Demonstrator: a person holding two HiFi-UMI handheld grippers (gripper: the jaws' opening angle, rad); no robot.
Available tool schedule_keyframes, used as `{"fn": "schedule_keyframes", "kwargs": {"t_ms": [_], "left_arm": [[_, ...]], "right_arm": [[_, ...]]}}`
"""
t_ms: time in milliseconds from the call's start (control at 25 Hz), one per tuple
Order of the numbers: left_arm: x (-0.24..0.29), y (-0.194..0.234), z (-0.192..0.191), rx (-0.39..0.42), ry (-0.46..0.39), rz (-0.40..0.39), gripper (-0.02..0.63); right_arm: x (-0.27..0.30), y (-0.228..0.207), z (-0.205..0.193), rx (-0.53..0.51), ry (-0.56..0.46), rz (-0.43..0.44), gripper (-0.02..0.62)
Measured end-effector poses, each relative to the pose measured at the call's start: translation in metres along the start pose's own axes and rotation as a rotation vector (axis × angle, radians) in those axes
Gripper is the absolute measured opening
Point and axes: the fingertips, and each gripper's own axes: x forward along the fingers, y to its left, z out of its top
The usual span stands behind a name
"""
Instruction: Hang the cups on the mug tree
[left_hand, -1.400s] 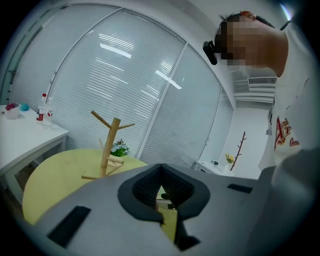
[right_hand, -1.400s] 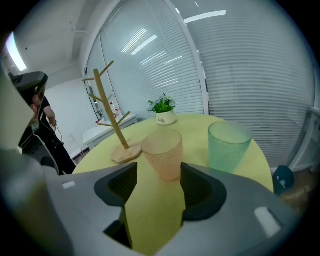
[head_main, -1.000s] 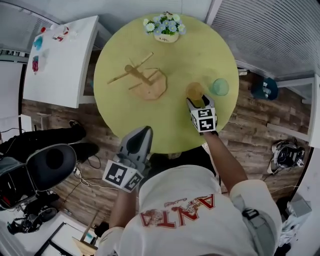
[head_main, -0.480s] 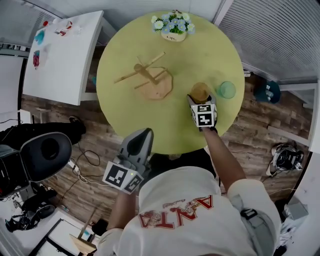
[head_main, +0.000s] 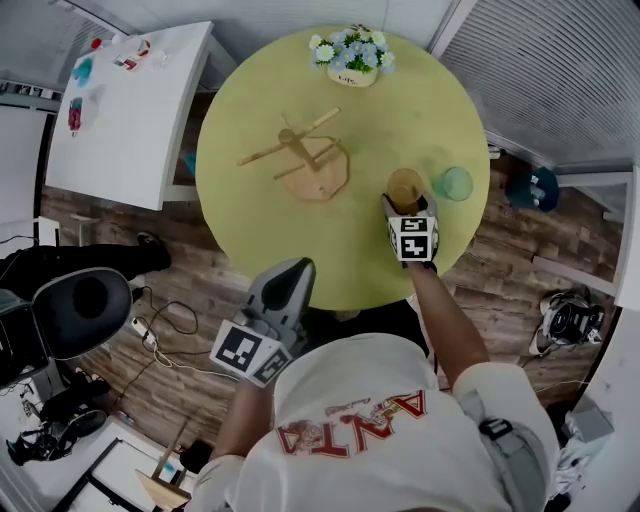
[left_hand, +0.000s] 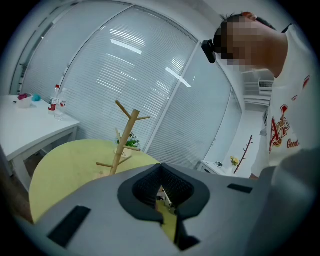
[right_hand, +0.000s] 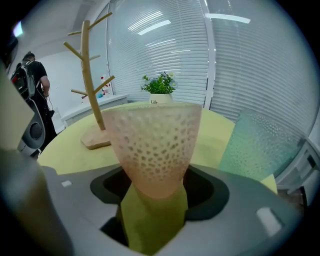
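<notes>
Round yellow-green table (head_main: 260, 230) on a wood-plank floor (head_main: 200, 330), white blinds all around the walls, and a white side table (head_main: 120, 110) off to the left with a few small bits on it. Little pot of flowers (head_main: 352, 60) sits at the far edge of the round one.

So the mug tree (head_main: 305, 160) stands upright on its wooden base, a bit left of the table's middle. Both cups are on the tabletop over on the right side, well apart from the tree. The orange cup (head_main: 404, 186) and the green cup (head_main: 455, 183) stand upright just beside each other, green one further right.

The right gripper (head_main: 409, 203) is angled down at the orange cup, jaws apart with the cup's narrow lower part sitting right between them. They've just been closing a little, but I don't see the pads actually squeezing it, and the cup's bottom looks to be on the table.

The left gripper (head_main: 293, 268) hangs back off the near edge of the table, over the floor, jaws together and empty, pointed roughly toward the tree
</notes>
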Motion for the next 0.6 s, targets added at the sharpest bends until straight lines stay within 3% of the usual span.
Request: {"fn": "schedule_keyframes", "kwargs": {"t_ms": [400,600], "left_arm": [[-0.002,-0.004,-0.005,-0.008,-0.001,-0.015,0.009],[-0.008,-0.001,0.001,-0.022,-0.035,-0.016,0.009]], "right_arm": [[-0.013,0.008,0.001,-0.082,0.0,0.056,0.308],[-0.036,0.035,0.037,-0.284,0.012,0.117,0.307]]}}
